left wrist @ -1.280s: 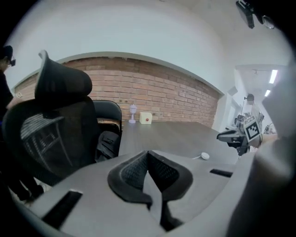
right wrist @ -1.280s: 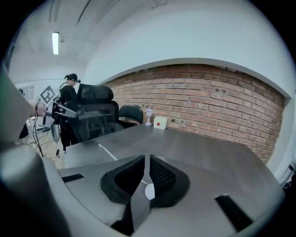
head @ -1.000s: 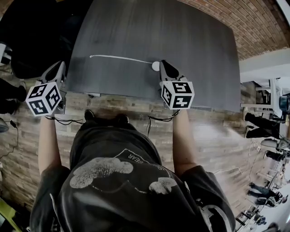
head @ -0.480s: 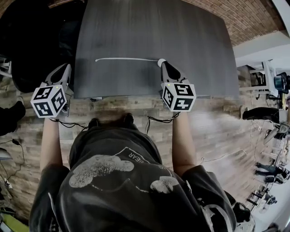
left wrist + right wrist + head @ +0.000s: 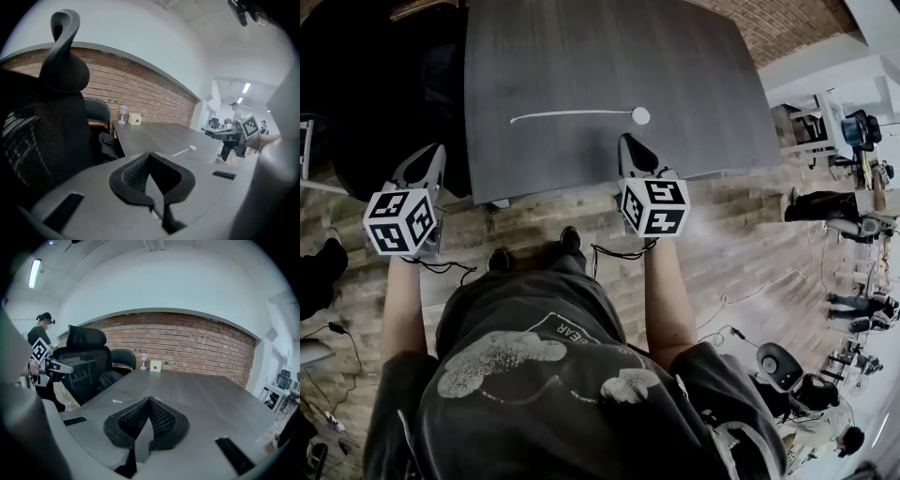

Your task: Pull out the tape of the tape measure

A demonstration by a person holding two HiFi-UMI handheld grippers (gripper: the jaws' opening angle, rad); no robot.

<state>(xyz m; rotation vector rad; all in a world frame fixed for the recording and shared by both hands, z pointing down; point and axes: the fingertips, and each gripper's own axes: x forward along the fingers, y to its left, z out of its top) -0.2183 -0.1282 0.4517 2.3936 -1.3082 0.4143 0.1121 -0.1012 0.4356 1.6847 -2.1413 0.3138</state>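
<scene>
On the table (image 5: 703, 66), the tape measure (image 5: 640, 115) is laid, tape (image 5: 567, 114) drawn out; left gripper (image 5: 431, 152) and right gripper (image 5: 625, 142) are held closed, empty, pulling seemingly done.

The left forearm (image 5: 401, 300) and right forearm (image 5: 664, 295) reach forward, bare. The left tongs (image 5: 432, 155) are closed and empty, off the counter's (image 5: 581, 56) near left corner. The right tongs (image 5: 626, 142), also closed and empty, point over its near edge.
</scene>
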